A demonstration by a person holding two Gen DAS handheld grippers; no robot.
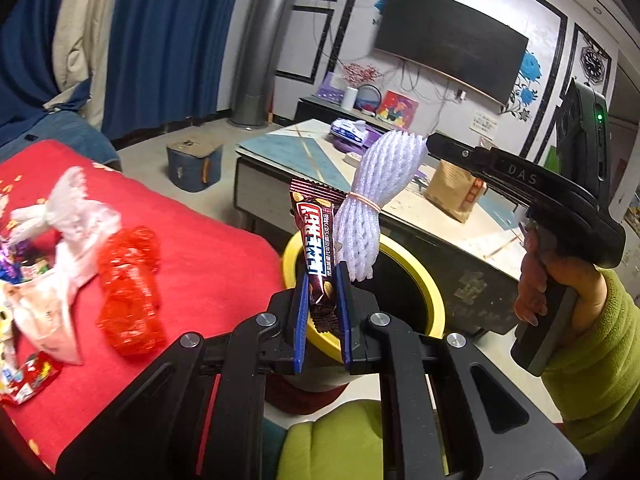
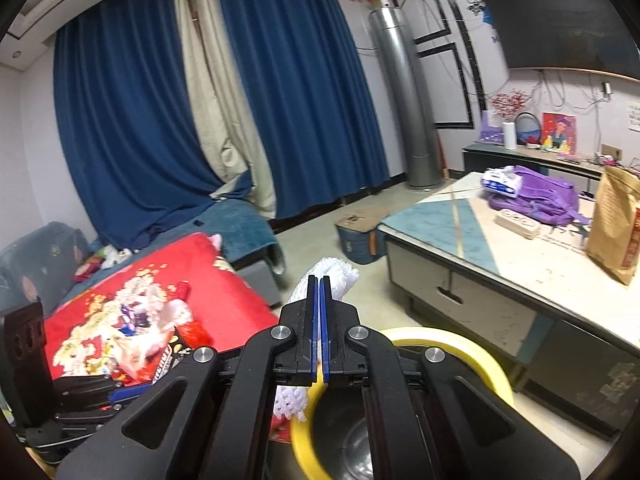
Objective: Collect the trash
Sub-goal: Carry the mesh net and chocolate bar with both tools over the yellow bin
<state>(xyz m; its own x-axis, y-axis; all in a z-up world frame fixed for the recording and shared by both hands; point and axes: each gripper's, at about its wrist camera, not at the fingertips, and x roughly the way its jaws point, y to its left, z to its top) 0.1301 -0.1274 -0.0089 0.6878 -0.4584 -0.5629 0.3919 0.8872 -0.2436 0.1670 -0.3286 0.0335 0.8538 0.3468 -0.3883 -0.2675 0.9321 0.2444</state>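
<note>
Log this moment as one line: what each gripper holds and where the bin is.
left gripper: shut on chocolate bar wrapper | right gripper: shut on white foam net | yellow-rimmed bin: just below both

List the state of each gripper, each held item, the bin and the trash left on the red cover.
left gripper: shut on the chocolate bar wrapper, held upright.
right gripper: shut on the white foam net.
white foam net: bundled with a rubber band, hanging over the bin.
yellow-rimmed bin: open, no lid.
red plastic wrapper: crumpled, lying on the red cover.
</note>
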